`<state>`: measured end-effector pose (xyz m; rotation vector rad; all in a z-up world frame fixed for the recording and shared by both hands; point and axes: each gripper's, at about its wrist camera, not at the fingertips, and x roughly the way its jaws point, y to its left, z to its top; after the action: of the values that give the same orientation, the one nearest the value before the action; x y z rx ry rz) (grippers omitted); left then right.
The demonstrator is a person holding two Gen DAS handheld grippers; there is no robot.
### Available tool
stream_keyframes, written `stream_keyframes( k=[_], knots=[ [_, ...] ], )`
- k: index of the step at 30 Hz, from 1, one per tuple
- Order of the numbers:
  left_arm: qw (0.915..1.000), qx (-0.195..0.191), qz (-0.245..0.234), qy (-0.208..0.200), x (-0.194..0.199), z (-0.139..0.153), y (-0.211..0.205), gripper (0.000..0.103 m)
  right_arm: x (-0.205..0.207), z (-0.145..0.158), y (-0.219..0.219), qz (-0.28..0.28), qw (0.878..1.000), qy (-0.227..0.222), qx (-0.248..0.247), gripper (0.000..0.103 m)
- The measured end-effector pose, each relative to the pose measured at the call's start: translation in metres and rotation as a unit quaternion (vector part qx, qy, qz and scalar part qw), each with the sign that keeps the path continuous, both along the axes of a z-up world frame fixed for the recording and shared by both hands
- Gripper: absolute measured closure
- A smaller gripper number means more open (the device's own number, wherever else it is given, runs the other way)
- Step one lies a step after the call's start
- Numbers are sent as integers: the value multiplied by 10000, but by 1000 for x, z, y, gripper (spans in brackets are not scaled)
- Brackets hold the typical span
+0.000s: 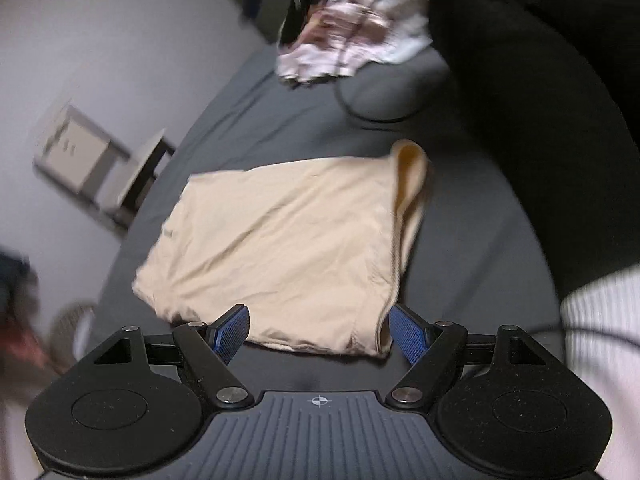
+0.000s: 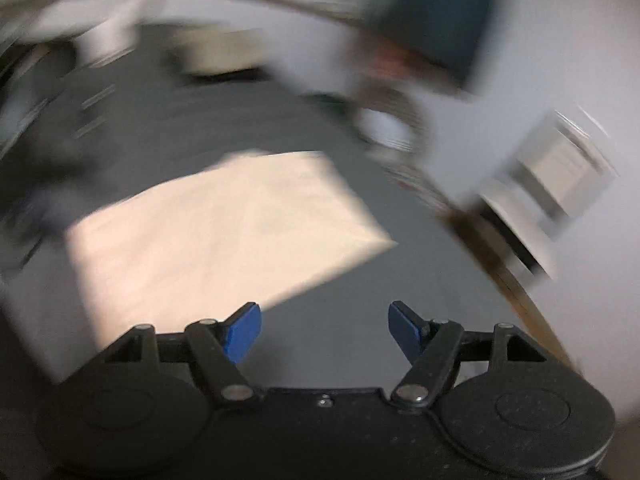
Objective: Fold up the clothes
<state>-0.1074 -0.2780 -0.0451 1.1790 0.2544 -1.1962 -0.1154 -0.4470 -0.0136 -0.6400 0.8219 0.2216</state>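
A folded beige garment (image 1: 280, 248) lies flat on the dark grey bed sheet (image 1: 248, 120), with one corner curled up at its far right. My left gripper (image 1: 320, 334) hovers open at its near edge, and the blue fingertips (image 1: 232, 330) straddle that edge without pinching it. In the right wrist view the same beige garment (image 2: 224, 232) appears blurred ahead and to the left. My right gripper (image 2: 324, 332) is open over bare sheet beside the garment's near corner, holding nothing.
A pile of pink and white patterned clothes (image 1: 352, 28) lies at the far end of the bed. A person's black-clad leg (image 1: 540, 120) and white sock (image 1: 600, 340) fill the right side. A white wall (image 1: 100, 40) and a small side table (image 1: 148, 168) border the left.
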Motion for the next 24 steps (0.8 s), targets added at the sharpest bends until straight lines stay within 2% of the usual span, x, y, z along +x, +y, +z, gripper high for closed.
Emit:
stream_keyframes(
  k=[3, 7, 11, 18, 24],
  knots=[
    [9970, 336, -406, -575, -17, -11, -2, 25, -7, -31, 49, 908, 9934, 317, -628, 34],
    [9881, 677, -830, -1104, -36, -27, -5, 25, -22, -60, 93, 1800, 9686, 359, -1677, 34],
    [9811, 830, -1045, -1401, -44, -39, -7, 26, -18, -74, 107, 1760, 9688, 646, -1622, 40],
    [9765, 1062, -1224, -1420, -50, -38, -13, 26, -11, -88, 110, 1648, 9664, 863, -1772, 41],
    [9747, 1258, -1277, -1333, -55, -40, -18, 35, -13, -92, 112, 1359, 9704, 945, -1761, 40]
  ],
)
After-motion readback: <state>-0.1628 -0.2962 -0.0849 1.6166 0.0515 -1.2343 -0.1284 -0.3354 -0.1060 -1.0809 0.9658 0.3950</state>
